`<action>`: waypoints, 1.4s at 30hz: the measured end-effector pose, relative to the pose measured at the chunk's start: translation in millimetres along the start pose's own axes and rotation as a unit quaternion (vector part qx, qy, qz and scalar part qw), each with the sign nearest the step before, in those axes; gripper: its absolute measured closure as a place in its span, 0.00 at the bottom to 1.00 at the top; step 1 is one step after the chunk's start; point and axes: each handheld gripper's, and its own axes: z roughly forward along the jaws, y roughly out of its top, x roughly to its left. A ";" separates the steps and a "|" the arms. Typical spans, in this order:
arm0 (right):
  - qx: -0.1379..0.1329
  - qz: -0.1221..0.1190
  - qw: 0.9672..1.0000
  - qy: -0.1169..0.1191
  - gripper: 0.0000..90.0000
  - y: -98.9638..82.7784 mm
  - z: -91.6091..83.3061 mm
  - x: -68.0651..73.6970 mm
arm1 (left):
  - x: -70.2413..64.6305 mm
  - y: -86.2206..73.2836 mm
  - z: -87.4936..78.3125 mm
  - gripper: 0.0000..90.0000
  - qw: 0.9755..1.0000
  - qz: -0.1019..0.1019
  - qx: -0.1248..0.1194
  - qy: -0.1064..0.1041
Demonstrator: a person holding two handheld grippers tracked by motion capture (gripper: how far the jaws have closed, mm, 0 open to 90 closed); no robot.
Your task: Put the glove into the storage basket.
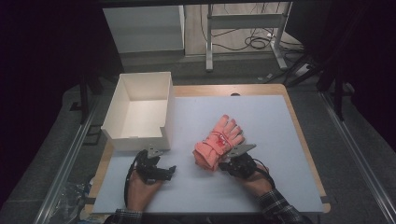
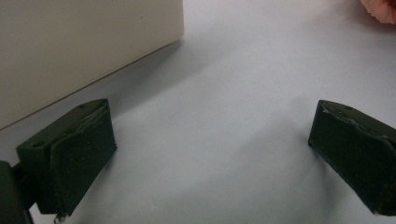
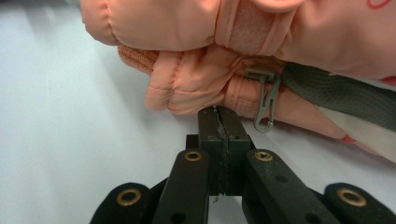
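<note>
Right gripper view is showing the right tool (image 3: 218, 114) with jaws together, nosing the cuff of the pink gloves (image 1: 218, 143) lying mid-counter (image 1: 280, 186), nothing gripped, white box (image 1: 122, 105) waiting empty, left tool (image 2: 210, 154) idling apart.

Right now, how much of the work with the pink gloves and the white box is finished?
Nothing looks finished: the white box holds nothing. In hand: the right gripper, jaws shut, tips at the cuff of the pink gloves on the mat. The left gripper waits open beside the box. Probably left: moving the gloves into the box.
</note>
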 end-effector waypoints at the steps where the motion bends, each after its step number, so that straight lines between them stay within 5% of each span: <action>1: 0.000 0.000 1.000 0.001 0.98 -0.1 -0.1 0.0 | 0.0 0.0 0.0 0.01 1.000 0.000 0.000 0.000; 10: -0.007 0.005 1.000 -0.008 0.92 -4.9 -13.2 -1.2 | -0.1 0.7 0.1 0.00 1.000 0.001 0.004 0.000; 24: -0.015 0.027 0.997 -0.066 0.74 -28.3 -44.2 -20.3 | -0.7 3.8 0.3 0.01 1.000 -0.007 0.013 0.000; 31: -0.010 0.042 0.993 -0.109 0.61 -43.7 -59.0 -34.3 | -8.9 13.3 -2.9 0.05 1.000 0.005 0.026 -0.012; 36: -0.007 0.054 0.988 -0.142 0.52 -55.5 -66.8 -44.4 | -20.2 22.5 -7.7 0.05 0.999 0.014 0.024 -0.039; 42: -0.015 0.084 0.983 -0.160 0.40 -65.2 -73.1 -55.0 | -28.6 38.2 -18.2 0.05 0.998 0.024 0.023 -0.059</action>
